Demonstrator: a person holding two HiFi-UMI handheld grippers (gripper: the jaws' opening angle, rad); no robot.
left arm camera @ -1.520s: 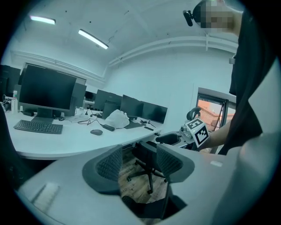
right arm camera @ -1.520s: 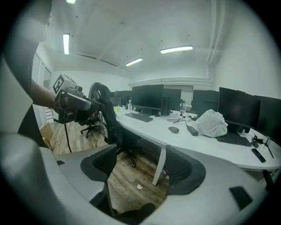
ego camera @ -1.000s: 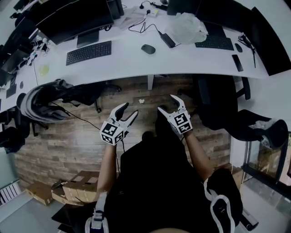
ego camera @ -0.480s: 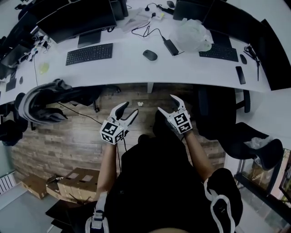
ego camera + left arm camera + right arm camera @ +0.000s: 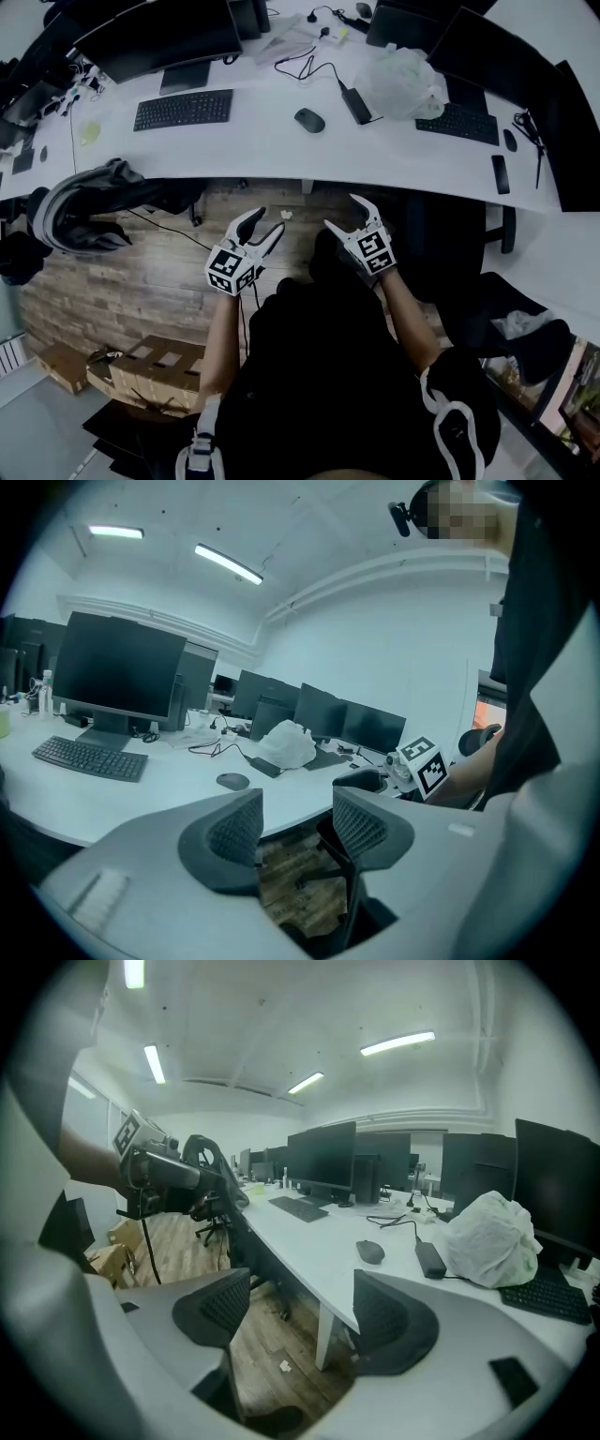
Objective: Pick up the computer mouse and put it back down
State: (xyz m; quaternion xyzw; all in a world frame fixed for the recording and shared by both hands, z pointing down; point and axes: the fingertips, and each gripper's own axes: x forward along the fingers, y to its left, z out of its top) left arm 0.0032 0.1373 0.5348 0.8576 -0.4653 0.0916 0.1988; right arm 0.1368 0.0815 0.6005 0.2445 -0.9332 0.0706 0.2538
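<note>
White desk (image 5: 262, 141), mouse (image 5: 309, 120) on it, bulging plastic bag (image 5: 405, 82), left tool (image 5: 269, 222), right tool (image 5: 341, 211) both released.

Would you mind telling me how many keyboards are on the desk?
2: one keyboard left of the mouse, a second keyboard on the right beside the white bag. Others may lie out of view.

Mouse (image 5: 309, 120) on desk (image 5: 272, 147), left claw (image 5: 269, 221), right claw (image 5: 341, 210), both spread
</note>
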